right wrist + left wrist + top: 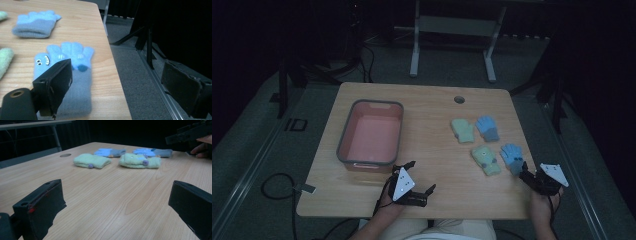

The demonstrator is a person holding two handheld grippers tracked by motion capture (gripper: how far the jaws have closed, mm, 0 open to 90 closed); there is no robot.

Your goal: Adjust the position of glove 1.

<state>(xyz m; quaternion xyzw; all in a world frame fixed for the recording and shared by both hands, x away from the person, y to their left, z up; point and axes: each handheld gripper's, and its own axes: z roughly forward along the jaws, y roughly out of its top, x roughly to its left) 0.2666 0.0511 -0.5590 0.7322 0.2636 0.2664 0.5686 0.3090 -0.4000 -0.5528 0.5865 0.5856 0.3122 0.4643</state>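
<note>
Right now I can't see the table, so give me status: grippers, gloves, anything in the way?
Left gripper open, holding nothing. Right gripper open at the near blue glove, at the table edge. Path clear; pink bin sits far left.

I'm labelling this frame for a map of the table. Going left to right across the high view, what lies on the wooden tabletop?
Pink rectangular plastic bin with grey rim → left claw → pale green knitted gloves → blue knitted gloves with grey cuffs → right claw.

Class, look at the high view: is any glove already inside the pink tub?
No, the pink tub holds nothing, and all four gloves lie on the table.
</note>
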